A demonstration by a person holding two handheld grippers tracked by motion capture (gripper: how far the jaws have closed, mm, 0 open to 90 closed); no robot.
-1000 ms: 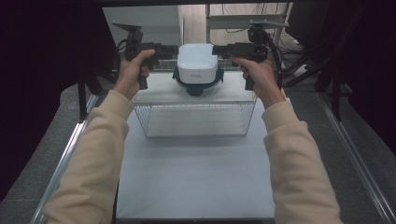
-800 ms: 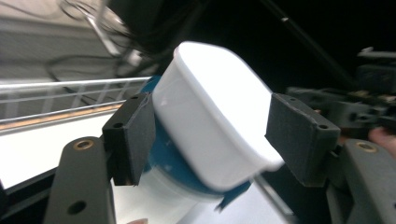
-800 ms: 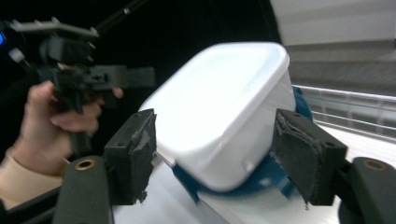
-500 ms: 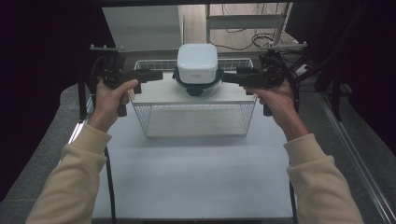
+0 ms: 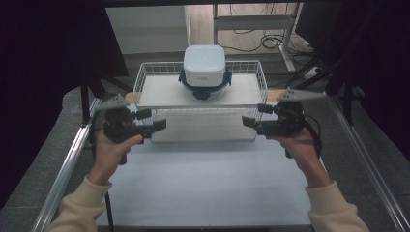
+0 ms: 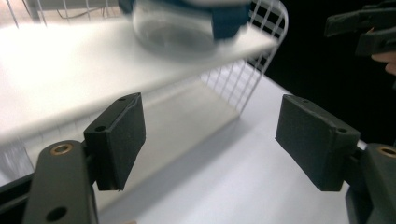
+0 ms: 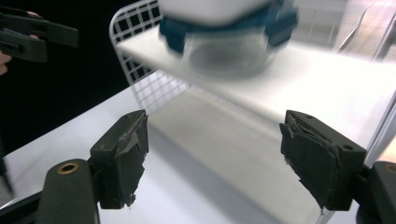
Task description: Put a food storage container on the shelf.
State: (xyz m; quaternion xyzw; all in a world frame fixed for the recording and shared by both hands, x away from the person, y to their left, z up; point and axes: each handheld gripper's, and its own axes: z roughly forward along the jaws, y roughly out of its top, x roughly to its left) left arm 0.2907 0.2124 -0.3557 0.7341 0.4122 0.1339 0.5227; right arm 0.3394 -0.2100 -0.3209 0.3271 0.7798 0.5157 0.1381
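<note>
Hovering Either Side of the Wire Shelf, Jaws Wide and Empty

Holding position low over the desk (image 5: 208, 183), both hand-held grippers sit level and point inward toward each other. Left hand-held gripper (image 5: 160, 124) is just off the left end of the wire shelf (image 5: 145, 79); right hand-held gripper (image 5: 247, 122) is just off its right end. Neither touches the wire.

Left jaws have just been opening and stand wide apart. Nothing between the pads, bare desk showing through the gap in the left gripper view. Right jaws have likewise just been opening, wide, nothing between them; the right pads (image 7: 122, 158) look worn and ragged at the edges.

Lidded container (image 5: 204, 65), white top over blue clips and a clear bowl, sits on the white upper board of the shelf, roughly centred, toward the back edge. It is above and beyond both grippers, well apart from each. Blurred in both gripper views. A lower white board lies under the shelf on the desk.
</note>
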